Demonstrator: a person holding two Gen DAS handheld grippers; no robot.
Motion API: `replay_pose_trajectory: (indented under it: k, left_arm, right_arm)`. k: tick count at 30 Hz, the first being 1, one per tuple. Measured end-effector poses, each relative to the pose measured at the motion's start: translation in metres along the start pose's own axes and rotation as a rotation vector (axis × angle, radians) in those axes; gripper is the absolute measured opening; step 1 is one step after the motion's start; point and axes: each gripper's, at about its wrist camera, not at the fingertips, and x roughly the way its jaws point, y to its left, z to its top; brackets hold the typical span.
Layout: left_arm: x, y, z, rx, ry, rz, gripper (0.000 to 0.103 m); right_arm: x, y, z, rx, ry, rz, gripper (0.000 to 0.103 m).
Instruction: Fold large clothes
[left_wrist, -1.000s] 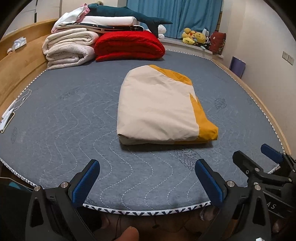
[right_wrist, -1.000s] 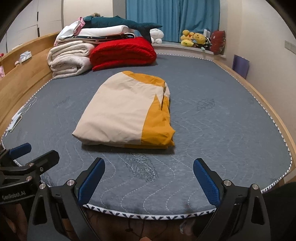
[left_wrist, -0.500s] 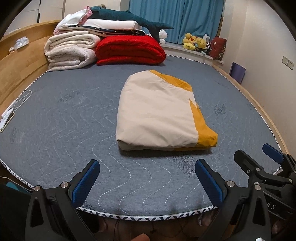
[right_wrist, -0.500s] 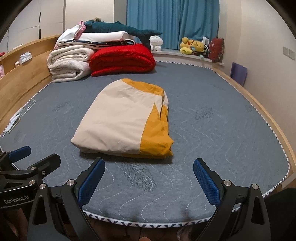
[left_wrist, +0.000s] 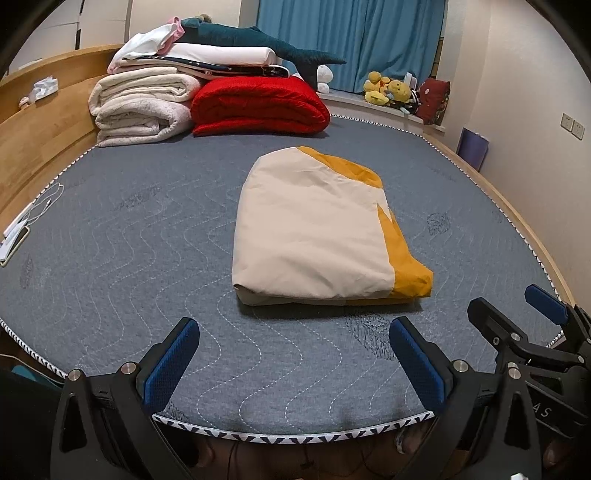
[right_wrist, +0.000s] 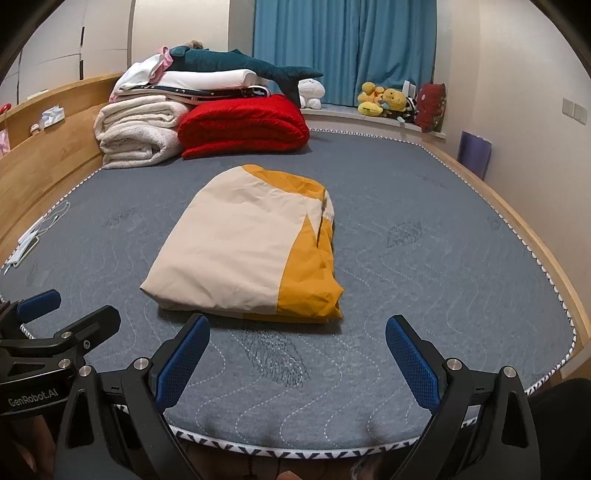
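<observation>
A cream and mustard-yellow garment (left_wrist: 317, 229) lies folded into a compact bundle in the middle of the grey quilted mattress (left_wrist: 129, 240); it also shows in the right wrist view (right_wrist: 247, 247). My left gripper (left_wrist: 295, 358) is open and empty, hovering over the mattress's near edge, short of the bundle. My right gripper (right_wrist: 295, 354) is open and empty beside it, at the same edge. The right gripper (left_wrist: 517, 317) shows at the right of the left wrist view. The left gripper (right_wrist: 70, 314) shows at the left of the right wrist view.
Rolled white blankets (left_wrist: 136, 107) and a folded red quilt (left_wrist: 258, 107) are stacked at the far end, with a plush shark (left_wrist: 255, 40) on top. A wooden bed frame (left_wrist: 40, 129) runs along the left. Cables and a phone (left_wrist: 18, 232) lie at the left edge.
Both grippers have tilted up slightly and drawn a little nearer, so the bed sits lower in view. The folded garment has not moved. Both stay open.
</observation>
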Motion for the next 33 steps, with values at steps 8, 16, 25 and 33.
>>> replay_pose_trajectory:
  k: [8, 16, 25, 33]
  left_arm:
    - [-0.0008, -0.0021, 0.0005, 0.004, -0.005, -0.004, 0.102]
    - [-0.0011, -0.0032, 0.0011, 0.007, -0.007, -0.006, 0.103]
    - [-0.0005, -0.0038, 0.0014, 0.007, -0.005, -0.011, 0.102]
    - [-0.0005, -0.0041, 0.0015, 0.008, -0.005, -0.011, 0.103]
  right_arm:
    - [-0.0004, -0.0011, 0.0004, -0.001, -0.005, -0.001, 0.096]
    - [0.0001, -0.0021, 0.0005, -0.002, -0.005, 0.001, 0.096]
    - [0.0003, -0.0021, 0.0002, -0.003, -0.005, 0.001, 0.096]
    - [0.0007, -0.0021, 0.0001, -0.003, -0.004, 0.002, 0.096]
